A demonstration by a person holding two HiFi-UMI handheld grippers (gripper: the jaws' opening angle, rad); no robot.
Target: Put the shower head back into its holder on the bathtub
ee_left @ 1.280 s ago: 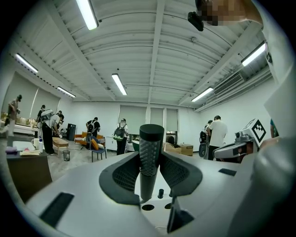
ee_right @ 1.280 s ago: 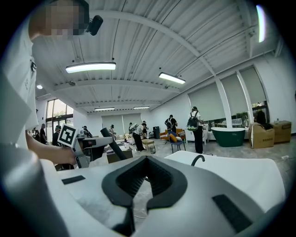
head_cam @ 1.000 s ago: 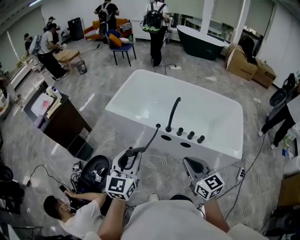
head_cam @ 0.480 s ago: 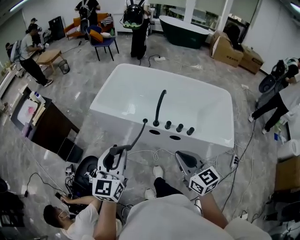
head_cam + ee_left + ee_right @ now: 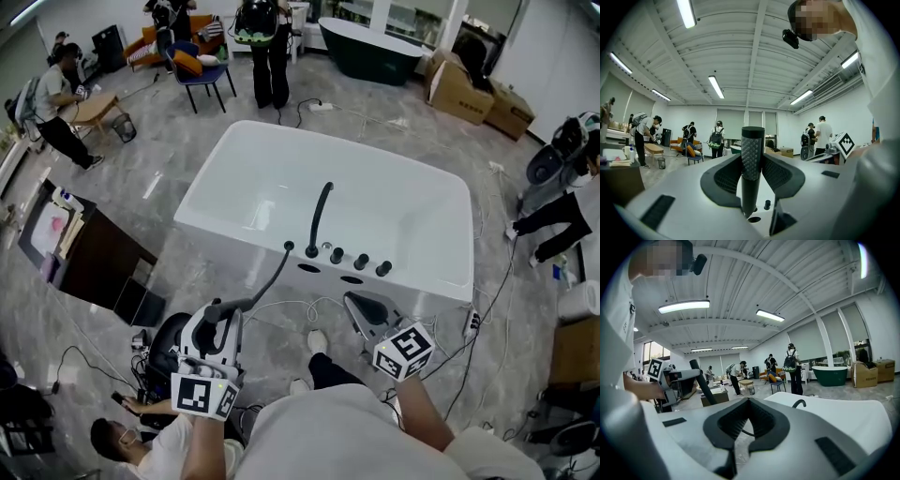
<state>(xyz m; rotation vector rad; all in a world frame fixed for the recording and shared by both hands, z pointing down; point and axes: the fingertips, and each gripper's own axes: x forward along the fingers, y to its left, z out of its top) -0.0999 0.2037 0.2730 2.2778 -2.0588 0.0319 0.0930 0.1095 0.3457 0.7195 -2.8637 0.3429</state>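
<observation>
markings: only black-and-white square markers on the left cube (image 5: 203, 394) and the right cube (image 5: 405, 350). versus a second ago: the head view has swung, so the white bathtub (image 5: 441, 281) sits further left in frame, and both grippers have shifted left too. left gripper (image 5: 221, 313) pinches the black shower head (image 5: 265, 282) by its textured handle, pads pressing on both sides. the shower head slants up toward the tub, its tip just left of the two dark holes (image 5: 309, 268) in the tub deck and in neither of them. black spout (image 5: 319, 220) and knobs (image 5: 361, 262) stand beside the holes. right gripper (image 5: 360, 304) has jaws pressed together with nothing between, and hovers near the tub's near wall.
</observation>
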